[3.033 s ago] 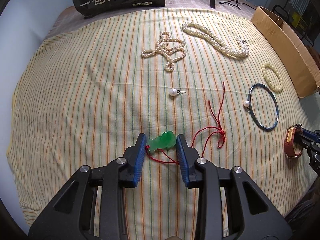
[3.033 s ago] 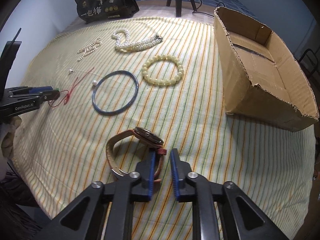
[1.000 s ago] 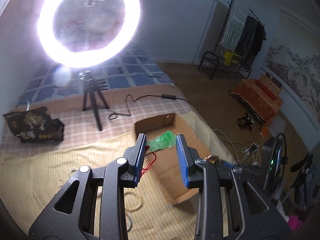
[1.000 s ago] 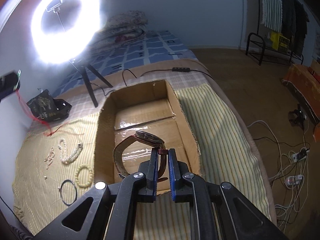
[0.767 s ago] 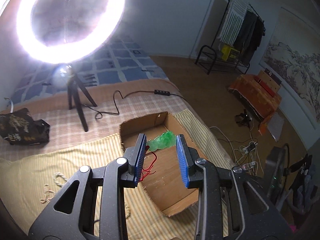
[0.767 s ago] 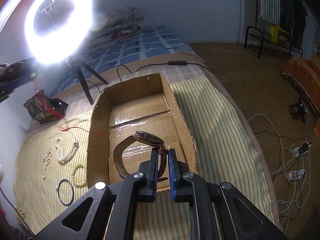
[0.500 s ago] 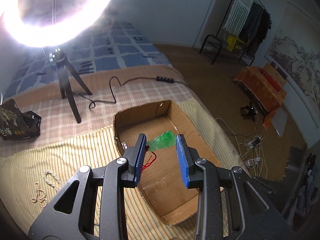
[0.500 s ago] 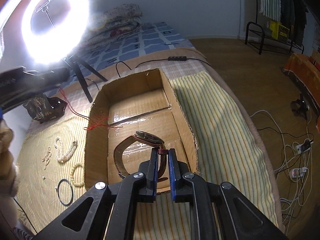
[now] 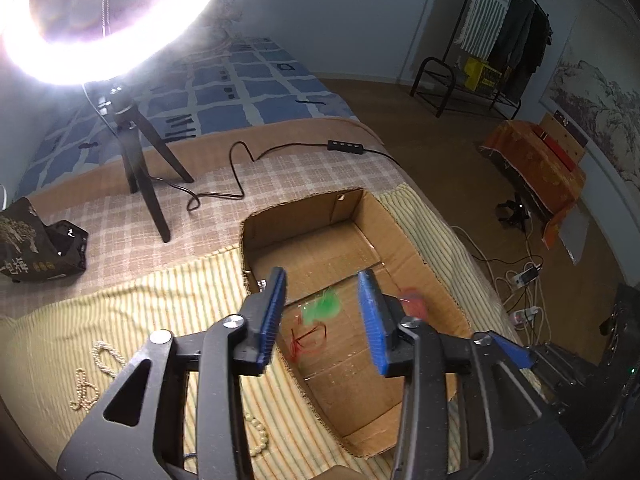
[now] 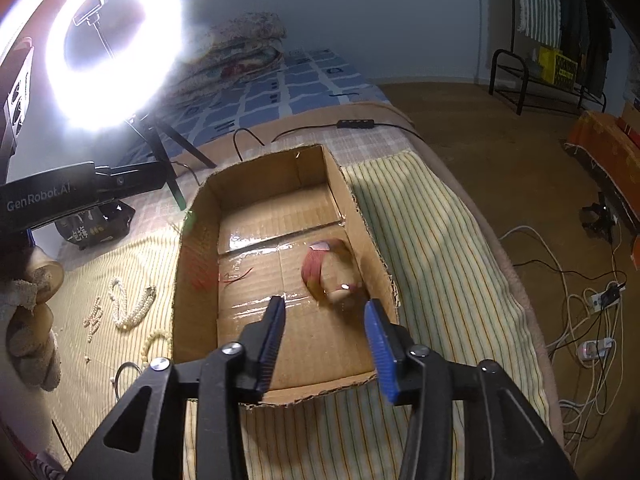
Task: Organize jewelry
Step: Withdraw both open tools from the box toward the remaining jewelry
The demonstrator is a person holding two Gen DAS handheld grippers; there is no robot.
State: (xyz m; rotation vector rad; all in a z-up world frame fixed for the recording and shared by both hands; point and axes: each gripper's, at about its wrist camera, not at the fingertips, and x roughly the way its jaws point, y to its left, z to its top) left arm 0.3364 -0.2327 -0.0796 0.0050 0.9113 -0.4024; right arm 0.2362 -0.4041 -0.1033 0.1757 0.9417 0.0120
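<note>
My view takes in a dim bedroom lit mainly by a glaring ring light (image 10: pixel 114 46) on a black tripod (image 9: pixel 140 152) that stands on the checked blanket. Its black cable (image 9: pixel 240 176) snakes across the bed to an inline switch (image 9: pixel 346 145). Behind lies a blue-and-white patterned bedspread (image 9: pixel 240 92), with folded quilts (image 10: pixel 236 52) piled against the pale blue wall (image 10: pixel 360 8). The floor (image 10: pixel 500 148) is brown wood. At the far wall a black metal rack (image 9: pixel 460 80) carries hanging clothes (image 9: pixel 516 36). An orange cloth (image 9: pixel 536 168) drapes low furniture, and white cords with a power strip (image 10: pixel 596 348) trail over the floor. A landscape painting (image 9: pixel 600 92) hangs on the right wall
</note>
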